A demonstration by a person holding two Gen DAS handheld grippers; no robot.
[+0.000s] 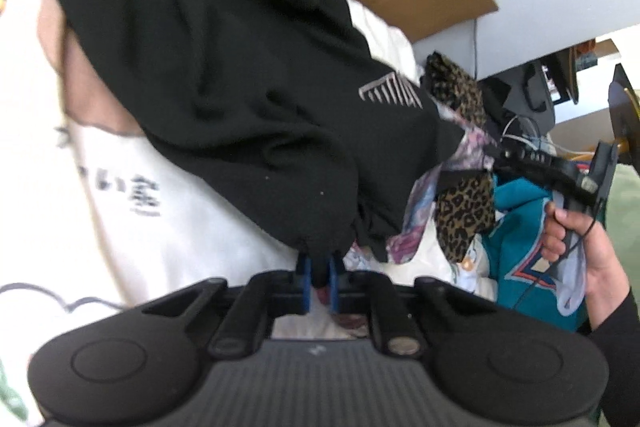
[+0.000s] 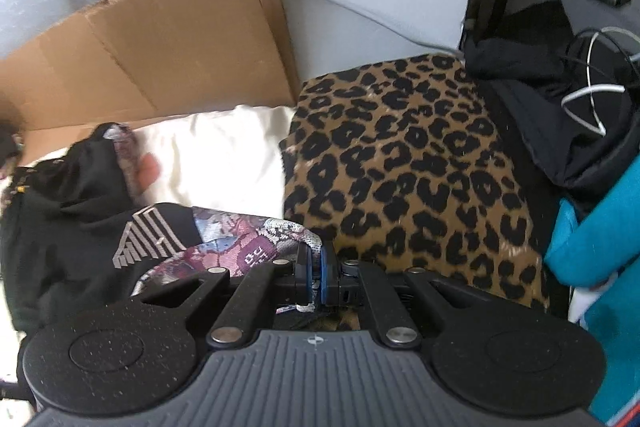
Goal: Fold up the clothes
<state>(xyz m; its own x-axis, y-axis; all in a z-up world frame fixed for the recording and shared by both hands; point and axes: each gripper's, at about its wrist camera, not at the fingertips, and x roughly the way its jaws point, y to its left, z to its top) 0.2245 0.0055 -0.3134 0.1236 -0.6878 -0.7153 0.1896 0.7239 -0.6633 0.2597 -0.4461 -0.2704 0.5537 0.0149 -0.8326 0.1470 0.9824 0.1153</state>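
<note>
Holding the black garment [image 1: 224, 75] up between both tools, over a heap of other clothes: white printed shirt [image 1: 160, 219] below, leopard-print cloth [image 2: 404, 163] and teal jersey [image 1: 520, 227] to my right.

Risk 1: the black garment is bunched, not spread, and a patterned purple fabric [image 2: 240, 251] runs in with it. Judged likely that a fold now would trap both pieces.

Risk 2: left gripper [image 1: 318, 267] pinches only a small gathered nub of black cloth between its blue pads. A sharp tug could strip it out.

Risk 3: right gripper [image 2: 316, 267] is pressed together on the patterned fabric's edge. Cannot tell whether it holds any black cloth at all.
</note>
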